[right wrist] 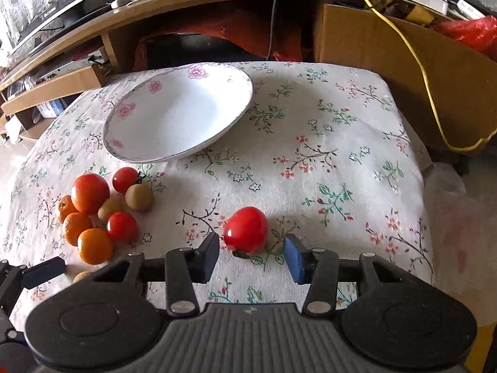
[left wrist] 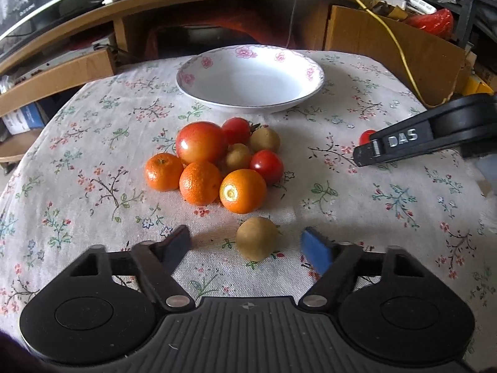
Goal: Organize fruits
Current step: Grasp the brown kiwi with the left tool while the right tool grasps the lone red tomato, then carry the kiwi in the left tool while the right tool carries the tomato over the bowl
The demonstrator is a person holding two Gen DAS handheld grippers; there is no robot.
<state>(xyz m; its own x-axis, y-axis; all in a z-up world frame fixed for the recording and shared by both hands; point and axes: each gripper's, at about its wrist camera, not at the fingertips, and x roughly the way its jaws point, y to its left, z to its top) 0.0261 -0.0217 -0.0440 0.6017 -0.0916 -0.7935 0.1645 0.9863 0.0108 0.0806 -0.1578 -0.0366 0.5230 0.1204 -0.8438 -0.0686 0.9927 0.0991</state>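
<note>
A brown round fruit (left wrist: 256, 242) lies on the flowered cloth between the fingers of my left gripper (left wrist: 247, 237), which is open with gaps on both sides. A small red tomato (right wrist: 245, 230) sits between the fingers of my right gripper (right wrist: 251, 250); the pads stand close but do not press it, so it is open. A pile of oranges (left wrist: 198, 183), tomatoes (left wrist: 202, 141) and brown fruits (left wrist: 264, 139) lies mid-table. Behind it stands an empty white floral bowl (left wrist: 186, 77). In the left wrist view the right gripper (left wrist: 372, 152) enters from the right.
A wooden desk (left wrist: 93, 21) with cables stands behind the table. A cardboard box (right wrist: 372, 46) and a yellow cable (right wrist: 428, 93) sit at the back right. The cloth's right edge (right wrist: 431, 186) drops off beside the tomato.
</note>
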